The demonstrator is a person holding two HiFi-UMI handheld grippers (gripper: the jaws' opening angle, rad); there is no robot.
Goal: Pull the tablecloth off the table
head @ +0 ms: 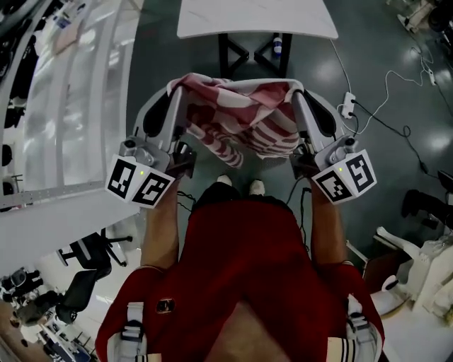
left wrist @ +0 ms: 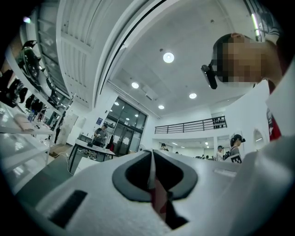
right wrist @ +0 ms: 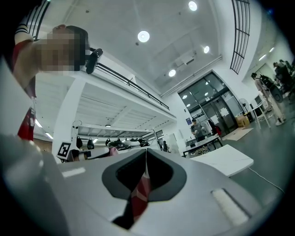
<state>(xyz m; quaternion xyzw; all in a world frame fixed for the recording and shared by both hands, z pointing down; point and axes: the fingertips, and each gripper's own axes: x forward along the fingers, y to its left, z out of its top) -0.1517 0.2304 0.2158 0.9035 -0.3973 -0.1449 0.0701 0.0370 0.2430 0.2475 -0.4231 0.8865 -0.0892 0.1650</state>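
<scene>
Tablecloth [head: 237,120]: pinched at two edges by the closed left tongs [head: 173,86] and right tongs [head: 296,88]. It hangs between them, clear of the far table [head: 255,25]. Pull-off appears complete; next, set it down.

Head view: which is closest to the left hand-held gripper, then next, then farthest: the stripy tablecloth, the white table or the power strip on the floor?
1. The tablecloth, pinched in the left hand-held gripper.
2. The white table, straight ahead at the picture's top.
3. The power strip, on the floor far to the right.
</scene>
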